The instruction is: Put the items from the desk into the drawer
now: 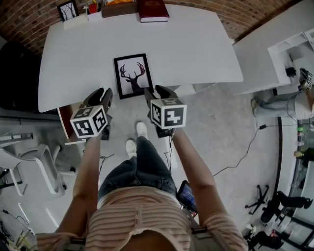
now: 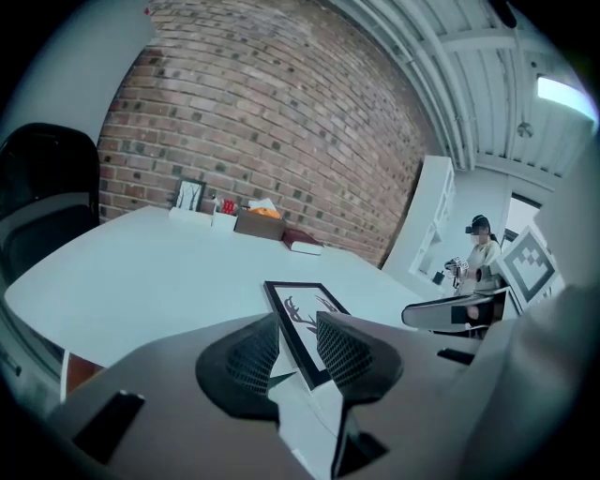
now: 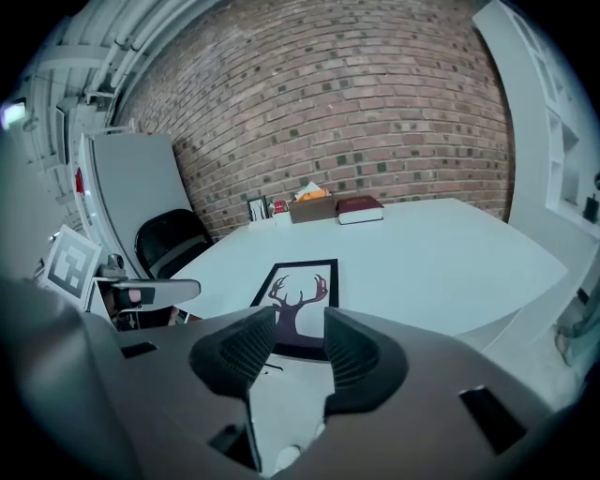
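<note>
- Frame (image 1: 133,75) lies flat by the desk's (image 1: 196,49) near edge (deer print up).
- Left gripper (image 1: 101,93) and right gripper (image 1: 158,91) hover over that same desk edge, jaws spread, pinching nothing.
- Risk: the flat frame offers only thin rims; a shallow bite could slip and skid it across the desk.
- Book (image 1: 153,10) waits at the desk's far edge.

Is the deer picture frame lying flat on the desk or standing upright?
Lying flat, face up: the deer picture frame rests on the white desk near its front edge, whole print visible from above.
</note>
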{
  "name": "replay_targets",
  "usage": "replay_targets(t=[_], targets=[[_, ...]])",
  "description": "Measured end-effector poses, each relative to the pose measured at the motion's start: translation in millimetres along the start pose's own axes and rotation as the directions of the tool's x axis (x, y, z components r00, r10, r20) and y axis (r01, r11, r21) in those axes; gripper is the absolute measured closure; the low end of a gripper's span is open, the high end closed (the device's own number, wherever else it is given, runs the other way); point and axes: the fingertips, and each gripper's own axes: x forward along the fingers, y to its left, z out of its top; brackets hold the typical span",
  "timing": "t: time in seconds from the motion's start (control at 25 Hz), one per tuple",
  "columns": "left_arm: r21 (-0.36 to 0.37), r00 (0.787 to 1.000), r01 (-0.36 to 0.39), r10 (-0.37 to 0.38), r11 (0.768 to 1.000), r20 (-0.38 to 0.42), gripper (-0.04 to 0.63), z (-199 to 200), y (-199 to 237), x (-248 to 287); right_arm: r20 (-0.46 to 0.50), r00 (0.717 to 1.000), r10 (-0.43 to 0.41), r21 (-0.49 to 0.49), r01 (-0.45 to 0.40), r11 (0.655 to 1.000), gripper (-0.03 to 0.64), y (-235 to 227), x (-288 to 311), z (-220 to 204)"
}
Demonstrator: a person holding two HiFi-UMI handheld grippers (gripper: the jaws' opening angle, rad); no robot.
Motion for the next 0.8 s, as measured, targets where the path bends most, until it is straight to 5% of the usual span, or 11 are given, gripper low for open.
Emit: replay_targets(t=[0.8], targets=[[-0.198, 0.973, -0.099, 0.053, 0.975, -0.225, 0.443, -17.6, 28.3, 113.0, -0.302, 0.953, 0.03, -0.006, -0.033, 0.999, 0.436, -63.9, 116.9, 7.0]])
